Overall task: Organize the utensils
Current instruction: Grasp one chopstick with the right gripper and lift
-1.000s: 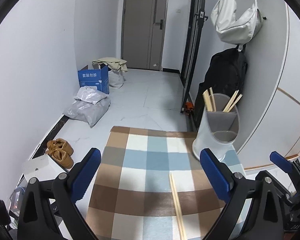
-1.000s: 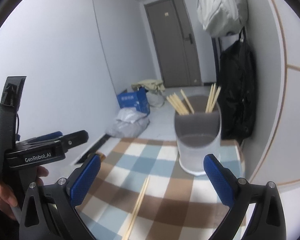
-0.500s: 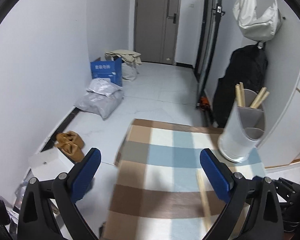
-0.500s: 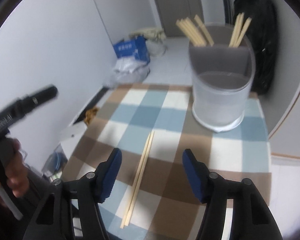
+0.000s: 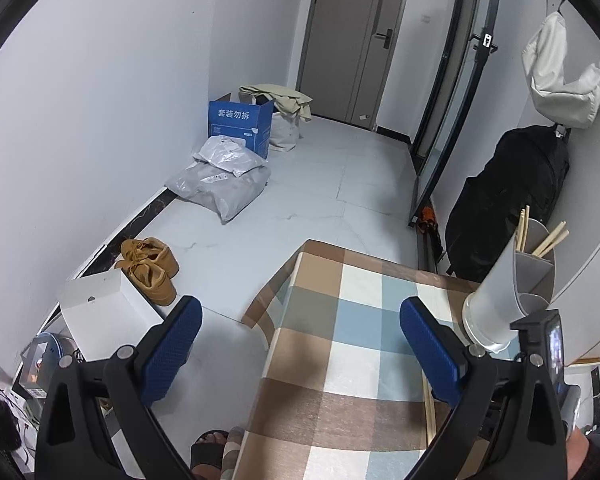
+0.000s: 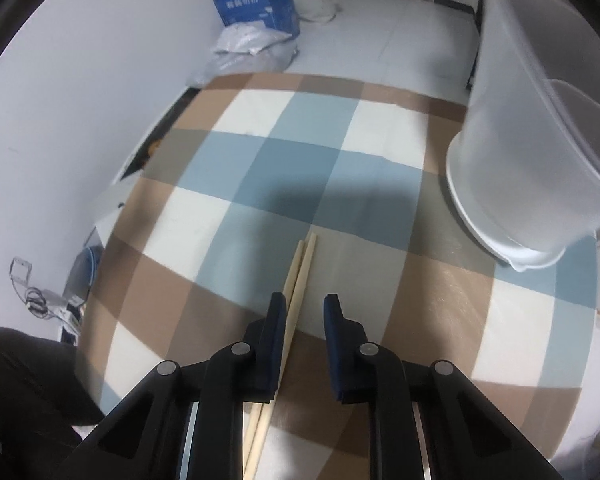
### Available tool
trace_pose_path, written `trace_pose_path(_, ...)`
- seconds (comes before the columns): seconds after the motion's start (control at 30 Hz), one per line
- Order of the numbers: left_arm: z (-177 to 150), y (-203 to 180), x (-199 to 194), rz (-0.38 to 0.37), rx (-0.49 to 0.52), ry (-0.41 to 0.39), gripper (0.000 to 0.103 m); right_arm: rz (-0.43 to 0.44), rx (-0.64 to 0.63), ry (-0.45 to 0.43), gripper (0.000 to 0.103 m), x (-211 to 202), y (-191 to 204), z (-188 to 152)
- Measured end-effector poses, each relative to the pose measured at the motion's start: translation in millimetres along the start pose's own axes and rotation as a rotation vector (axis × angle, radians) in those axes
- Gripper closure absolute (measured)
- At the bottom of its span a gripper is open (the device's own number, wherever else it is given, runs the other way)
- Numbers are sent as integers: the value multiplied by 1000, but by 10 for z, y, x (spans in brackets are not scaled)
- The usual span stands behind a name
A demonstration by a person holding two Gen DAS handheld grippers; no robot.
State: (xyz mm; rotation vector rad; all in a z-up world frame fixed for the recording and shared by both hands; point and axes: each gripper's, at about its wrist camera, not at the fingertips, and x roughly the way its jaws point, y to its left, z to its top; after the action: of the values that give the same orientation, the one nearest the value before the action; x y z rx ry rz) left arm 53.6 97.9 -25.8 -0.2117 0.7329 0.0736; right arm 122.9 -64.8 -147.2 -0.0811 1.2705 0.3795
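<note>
**Two chopsticks, one narrowing grip**

We lower our right gripper point(image 6: 304, 304) over the chopsticks point(image 6: 298, 276) lying together on the checked cloth point(image 6: 260, 168). Its jaws have just been closing, the pair beside the left pad, not yet pinched. Our left gripper point(image 5: 300, 344) waits wide open, empty, near the holder point(image 5: 508, 292).

The right tongs point(image 6: 304, 304) have dropped over the chopsticks point(image 6: 300, 276), jaws narrowing.

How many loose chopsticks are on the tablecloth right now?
2. Both chopsticks lie side by side on the checked tablecloth, running between the right tongs, which have just been closing, nearer its left pad. Others stand in the holder.
</note>
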Motion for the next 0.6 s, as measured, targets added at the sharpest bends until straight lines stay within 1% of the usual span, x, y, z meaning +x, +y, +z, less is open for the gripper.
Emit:
trace_pose_path(0.1,4,16,37,-10,-8,19,6,-25,2,35,84,73,-16,35)
trace_pose_path(0.17,4,36,43,-17,-13,26,6,-27,-1,40,84,80,7,66)
trace_pose_path(0.37,41,106,46,-25,-37,39,6,-107,-49,63,84,103,117,155)
trace_pose_path(0.47,57,175,48,-32,-65,50,6,-150,-32,76,84,112,134,193)
trace_pose_path(0.5,59,201,48,-34,-75,52,6,-161,-33,95,83,139,144,200)
trace_pose_path(0.6,61,293,48,-40,-113,59,6,-223,-83,85,83,160,220,224)
